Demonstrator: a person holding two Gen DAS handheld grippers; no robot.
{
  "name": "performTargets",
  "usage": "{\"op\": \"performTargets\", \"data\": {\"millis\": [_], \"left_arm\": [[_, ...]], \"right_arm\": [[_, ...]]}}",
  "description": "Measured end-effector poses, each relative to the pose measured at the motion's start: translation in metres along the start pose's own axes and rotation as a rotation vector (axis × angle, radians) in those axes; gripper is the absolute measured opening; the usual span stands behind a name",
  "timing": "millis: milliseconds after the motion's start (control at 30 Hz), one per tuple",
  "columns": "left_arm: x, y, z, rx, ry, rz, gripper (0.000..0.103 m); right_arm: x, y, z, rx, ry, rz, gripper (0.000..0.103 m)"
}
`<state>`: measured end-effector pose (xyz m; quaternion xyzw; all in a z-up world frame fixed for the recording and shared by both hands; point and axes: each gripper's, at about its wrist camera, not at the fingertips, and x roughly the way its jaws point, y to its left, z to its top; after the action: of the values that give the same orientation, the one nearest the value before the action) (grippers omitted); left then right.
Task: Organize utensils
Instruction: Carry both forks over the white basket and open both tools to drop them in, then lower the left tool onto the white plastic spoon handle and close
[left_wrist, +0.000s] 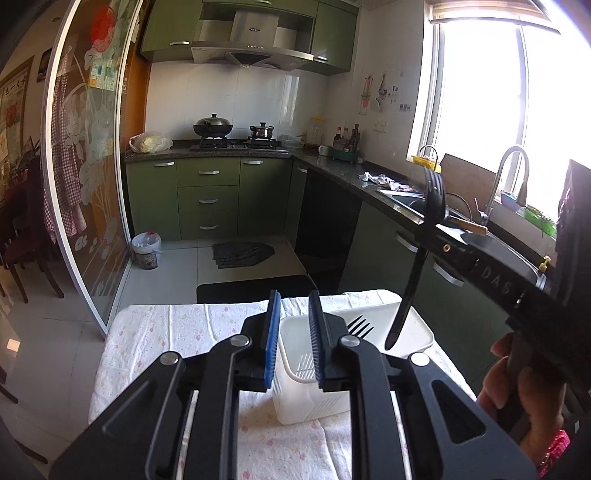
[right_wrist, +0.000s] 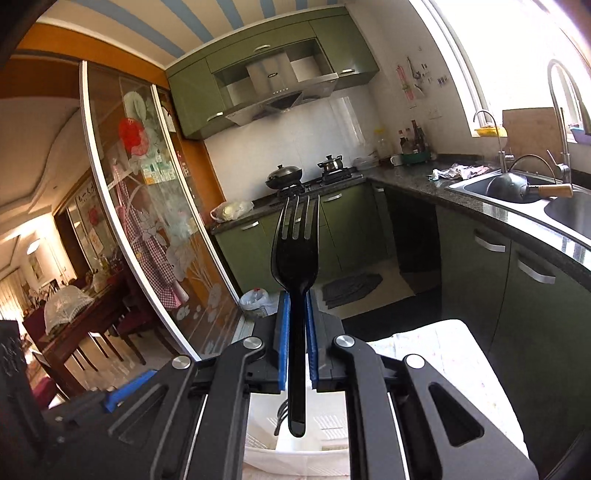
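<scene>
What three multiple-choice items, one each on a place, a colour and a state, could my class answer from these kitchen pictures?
1. Where does the white slotted plastic caddy stand?
A on the floral cloth
B in the sink
C on the stove

2. What colour is the plastic fork in the right tool?
A white
B black
C green

3. How does that fork point?
A tines up
B tines down
C lying flat

Answers: 1 A, the cloth-covered table lies under it; 2 B, it is black throughout; 3 A, the tines rise above the blue pads clamping its handle.
</scene>
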<state>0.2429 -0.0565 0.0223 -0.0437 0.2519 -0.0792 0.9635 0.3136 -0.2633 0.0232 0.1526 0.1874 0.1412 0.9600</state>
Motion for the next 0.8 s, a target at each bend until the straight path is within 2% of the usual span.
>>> {"op": "performTargets", "data": {"millis": [167, 200, 267, 467, 567, 633, 700, 800], "left_arm": [[-0.004, 0.003, -0.004, -0.014, 0.014, -0.015, 0.015], [-0.005, 0.004, -0.006, -0.017, 0.016, -0.014, 0.015], [-0.006, 0.004, -0.009, -0.022, 0.034, -0.019, 0.015], [-0.013, -0.005, -0.030, -0.018, 0.177, -0.007, 0.019], [-0.021, -0.015, -0.052, 0.032, 0.296, 0.028, 0.021], [-0.028, -0.021, -0.074, 0.064, 0.403, 0.047, 0.028], [-0.029, -0.027, -0.099, 0.077, 0.547, 0.043, 0.029], [-0.025, -0.032, -0.144, 0.034, 0.812, 0.010, 0.028]], "right_arm": [[0.019, 0.003, -0.028, -0.063, 0.054, -0.004, 0.011], [0.017, 0.004, -0.035, -0.073, 0.058, -0.005, 0.014], [0.013, 0.007, -0.044, -0.094, 0.055, -0.016, 0.033], [-0.032, 0.008, -0.059, -0.119, 0.018, -0.043, 0.034], [-0.067, 0.002, -0.066, -0.105, 0.058, -0.025, 0.034], [-0.085, -0.004, -0.074, -0.103, 0.146, -0.019, 0.034], [-0.101, -0.011, -0.084, -0.101, 0.249, -0.009, 0.034], [-0.114, -0.024, -0.102, -0.079, 0.380, 0.009, 0.034]]}}
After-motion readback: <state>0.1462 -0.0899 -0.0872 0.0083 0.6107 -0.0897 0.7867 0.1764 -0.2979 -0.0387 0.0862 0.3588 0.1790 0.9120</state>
